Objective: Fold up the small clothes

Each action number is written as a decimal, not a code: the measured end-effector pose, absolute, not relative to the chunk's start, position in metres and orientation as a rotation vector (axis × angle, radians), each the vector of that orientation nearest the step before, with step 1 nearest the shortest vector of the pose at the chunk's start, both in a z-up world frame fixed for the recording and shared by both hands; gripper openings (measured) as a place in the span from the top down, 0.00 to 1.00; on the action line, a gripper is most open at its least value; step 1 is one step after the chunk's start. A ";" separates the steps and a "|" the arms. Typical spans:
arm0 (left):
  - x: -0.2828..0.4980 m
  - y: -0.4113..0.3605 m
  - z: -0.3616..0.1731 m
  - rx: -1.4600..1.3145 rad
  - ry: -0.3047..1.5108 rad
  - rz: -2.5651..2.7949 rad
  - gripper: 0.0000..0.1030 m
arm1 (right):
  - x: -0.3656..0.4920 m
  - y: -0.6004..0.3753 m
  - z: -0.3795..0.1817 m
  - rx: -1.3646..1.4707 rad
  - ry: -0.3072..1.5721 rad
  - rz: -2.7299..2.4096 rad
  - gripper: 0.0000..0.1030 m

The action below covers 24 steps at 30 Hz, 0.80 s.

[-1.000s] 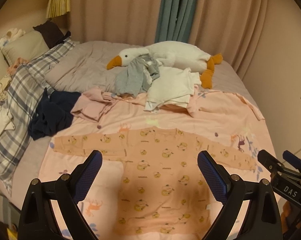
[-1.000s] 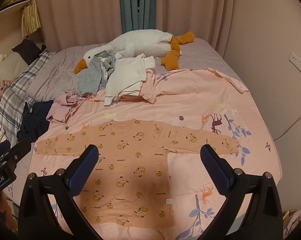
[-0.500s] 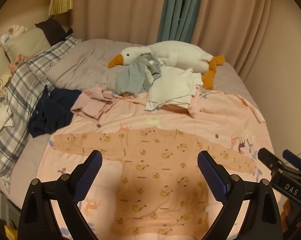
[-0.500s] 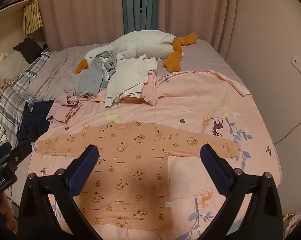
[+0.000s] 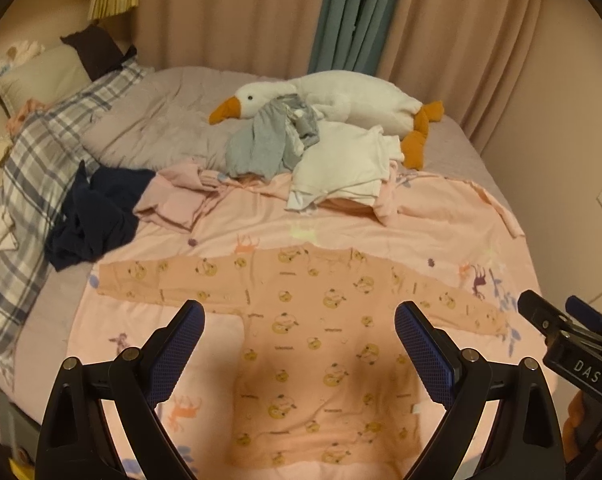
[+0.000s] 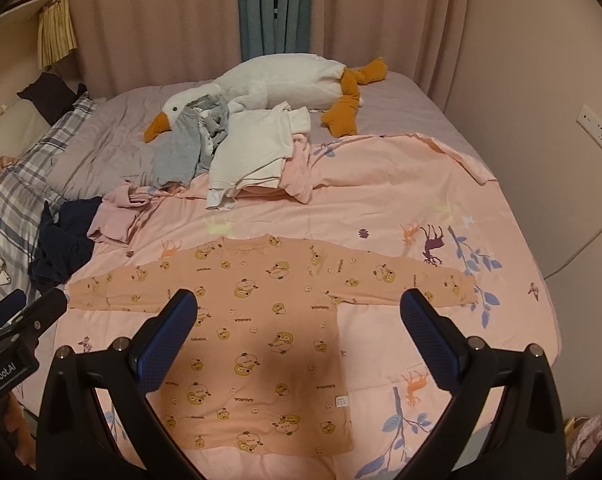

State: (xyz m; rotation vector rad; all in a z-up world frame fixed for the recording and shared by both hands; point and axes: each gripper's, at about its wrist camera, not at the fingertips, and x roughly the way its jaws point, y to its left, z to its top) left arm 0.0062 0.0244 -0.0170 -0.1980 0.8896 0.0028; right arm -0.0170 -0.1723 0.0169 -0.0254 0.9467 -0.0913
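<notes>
A small orange long-sleeved shirt (image 5: 313, 332) with a bear print lies flat on the pink bedsheet (image 5: 441, 224), both sleeves spread out; it also shows in the right wrist view (image 6: 261, 320). My left gripper (image 5: 299, 350) is open and empty, held above the shirt's body. My right gripper (image 6: 299, 346) is open and empty, above the shirt too. The right gripper shows at the right edge of the left wrist view (image 5: 561, 324). The left gripper shows at the left edge of the right wrist view (image 6: 25, 312).
A heap of clothes lies beyond the shirt: a grey garment (image 5: 265, 144), a white one (image 5: 341, 168), a pink one (image 5: 177, 200) and a dark navy one (image 5: 97, 216). A plush goose (image 5: 341, 96) lies at the back. Plaid bedding (image 5: 29, 160) and pillows are left; a wall is right.
Both grippers have risen and drawn back a little, so the shirt looks smaller and lower in both views. Both stay open. The clothes have not moved.
</notes>
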 end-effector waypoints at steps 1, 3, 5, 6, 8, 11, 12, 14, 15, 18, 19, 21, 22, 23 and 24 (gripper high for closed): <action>0.006 0.027 -0.017 -0.204 0.886 -0.003 0.06 | -0.016 -0.171 0.017 -0.027 0.950 -0.092 0.02; 0.005 0.032 -0.019 -0.208 0.884 -0.018 0.06 | -0.018 -0.166 0.018 -0.036 0.950 -0.113 0.02; 0.006 0.037 -0.022 -0.213 0.899 -0.033 0.08 | -0.019 -0.164 0.018 -0.034 0.950 -0.128 0.02; 0.007 0.039 -0.024 -0.221 0.907 -0.027 0.12 | -0.018 -0.162 0.019 -0.027 0.952 -0.120 0.02; 0.008 0.043 -0.028 -0.252 0.926 -0.026 0.17 | -0.016 -0.158 0.018 -0.038 0.954 -0.090 0.02; 0.009 0.041 -0.031 -0.266 0.920 0.009 0.17 | -0.010 -0.154 0.017 -0.083 0.954 -0.063 0.02; 0.009 0.040 -0.032 -0.266 0.928 0.023 0.17 | -0.009 -0.156 0.017 -0.088 0.959 -0.066 0.02; 0.011 0.037 -0.033 -0.258 0.937 0.003 0.17 | -0.006 -0.160 0.015 -0.069 0.961 -0.052 0.02; 0.013 0.037 -0.033 -0.254 0.937 0.000 0.17 | -0.005 -0.162 0.013 -0.056 0.968 -0.049 0.02; 0.017 0.040 -0.033 -0.257 0.942 0.017 0.17 | -0.004 -0.165 0.005 -0.015 0.989 -0.034 0.02; 0.021 0.042 -0.035 -0.274 0.947 0.002 0.17 | -0.004 -0.166 0.003 -0.005 0.990 -0.027 0.02; 0.025 0.045 -0.040 -0.293 0.950 -0.012 0.17 | -0.004 -0.168 -0.006 0.012 0.998 -0.032 0.01; 0.028 0.047 -0.044 -0.302 0.948 -0.014 0.17 | -0.004 -0.171 -0.012 0.025 1.006 -0.030 0.01; 0.032 0.048 -0.050 -0.306 0.950 -0.017 0.17 | -0.003 -0.175 -0.020 0.043 1.017 -0.027 0.01; 0.037 0.050 -0.060 -0.305 0.963 -0.020 0.17 | -0.002 -0.183 -0.031 0.075 1.042 -0.026 0.01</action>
